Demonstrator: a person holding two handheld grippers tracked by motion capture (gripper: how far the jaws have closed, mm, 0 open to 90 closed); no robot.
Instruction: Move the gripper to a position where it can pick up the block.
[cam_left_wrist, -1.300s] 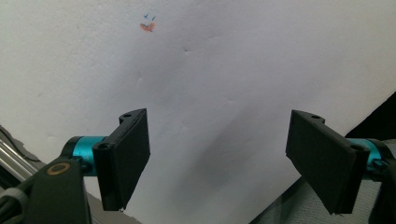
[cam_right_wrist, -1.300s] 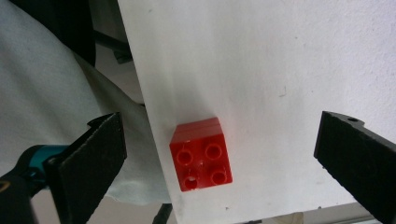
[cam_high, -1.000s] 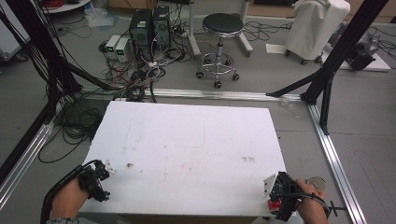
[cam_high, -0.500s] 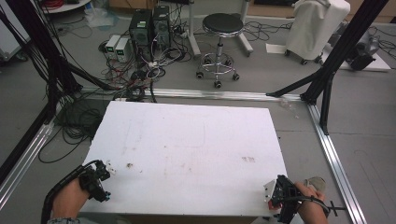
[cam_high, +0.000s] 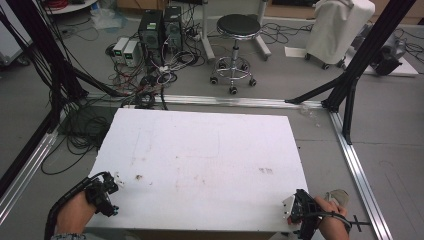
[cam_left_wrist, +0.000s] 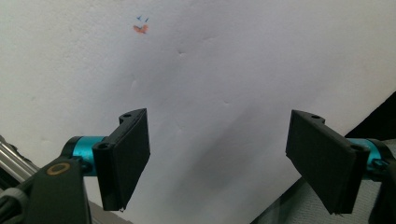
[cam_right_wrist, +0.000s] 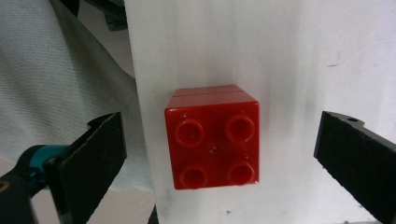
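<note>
Your white counter (cam_high: 200, 165) takes up the middle of the high view, its surface scuffed with faint marks, inside a frame of aluminium rails (cam_high: 357, 165) and black struts (cam_high: 360, 55). Beyond its far edge stand a black stool (cam_high: 236, 30) on castors, 2 dark computer towers (cam_high: 160, 27) in a tangle of cables, and a white-draped cart (cam_high: 337, 27).

You hold your left gripper (cam_high: 106, 194) over the near left corner of the counter. In the left gripper view its 2 black jaws stand spread wide apart above bare white surface, with nothing between them and a small orange mark (cam_left_wrist: 140, 29) farther off.

Your right gripper (cam_high: 295, 212) sits at the near right corner, your hand (cam_high: 332, 225) behind it. In the right gripper view its jaws are also spread wide, flanking a red 4-stud building block (cam_right_wrist: 212, 137) that rests on the counter close to its edge. Neither jaw touches the block.
</note>
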